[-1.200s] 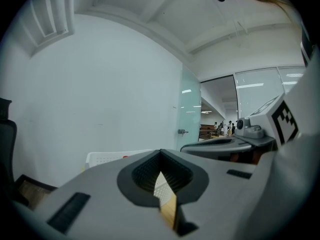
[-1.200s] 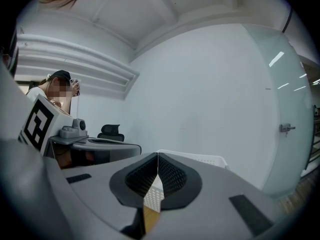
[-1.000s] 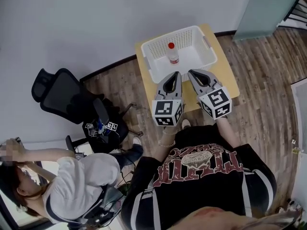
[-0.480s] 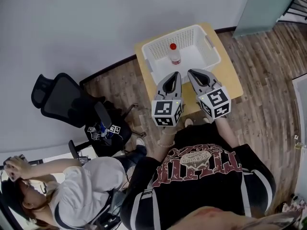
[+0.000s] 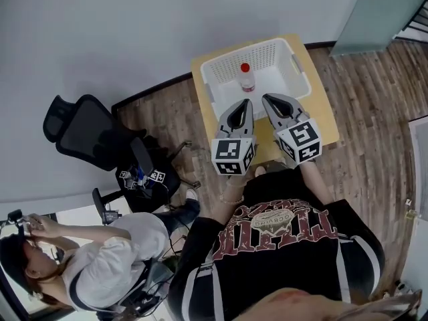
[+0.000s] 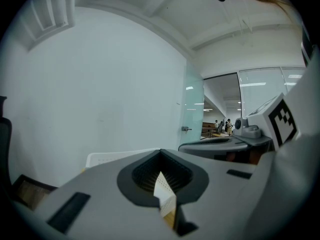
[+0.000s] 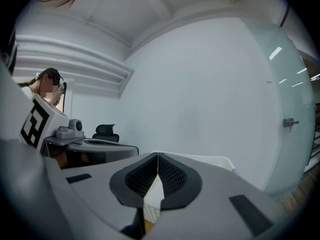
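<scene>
The clear plastic bottle with a red cap (image 5: 246,79) stands upright just ahead of our left gripper (image 5: 245,103), whose jaws are together and empty. Our right gripper (image 5: 268,99), likewise closed, sits off-line beside it. The bottle is inside the white slatted basket (image 5: 228,54) on the wooden worktop (image 5: 322,112).

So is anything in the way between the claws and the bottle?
Only the near wall of the white basket. The bottle stands inside; the left claw and right claw hover by that wall. Its top is open.
</scene>
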Action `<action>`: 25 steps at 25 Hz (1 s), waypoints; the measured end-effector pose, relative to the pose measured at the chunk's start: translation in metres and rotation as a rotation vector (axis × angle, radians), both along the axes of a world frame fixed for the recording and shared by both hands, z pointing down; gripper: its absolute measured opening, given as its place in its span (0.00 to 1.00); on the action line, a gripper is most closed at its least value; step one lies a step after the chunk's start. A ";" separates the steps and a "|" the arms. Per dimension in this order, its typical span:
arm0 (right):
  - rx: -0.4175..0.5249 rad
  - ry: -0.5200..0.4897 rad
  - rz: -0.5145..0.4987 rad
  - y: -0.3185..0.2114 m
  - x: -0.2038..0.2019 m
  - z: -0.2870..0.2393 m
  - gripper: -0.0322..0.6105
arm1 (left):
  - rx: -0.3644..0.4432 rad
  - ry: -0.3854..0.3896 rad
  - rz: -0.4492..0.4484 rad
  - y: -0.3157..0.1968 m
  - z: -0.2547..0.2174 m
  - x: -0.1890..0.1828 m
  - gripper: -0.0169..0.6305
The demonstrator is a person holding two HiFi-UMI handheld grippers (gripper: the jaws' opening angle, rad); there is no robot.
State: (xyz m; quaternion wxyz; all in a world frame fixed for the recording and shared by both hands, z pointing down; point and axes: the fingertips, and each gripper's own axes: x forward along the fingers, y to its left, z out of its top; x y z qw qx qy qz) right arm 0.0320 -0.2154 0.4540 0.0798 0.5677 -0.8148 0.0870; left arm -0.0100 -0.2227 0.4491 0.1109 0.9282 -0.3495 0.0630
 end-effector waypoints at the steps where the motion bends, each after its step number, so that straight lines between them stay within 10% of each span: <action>1: -0.003 0.000 -0.009 -0.003 0.002 0.000 0.08 | 0.000 -0.001 -0.011 -0.002 0.000 0.001 0.09; 25: -0.060 0.011 -0.168 -0.053 0.015 0.012 0.08 | -0.023 -0.013 -0.156 -0.038 0.000 0.020 0.09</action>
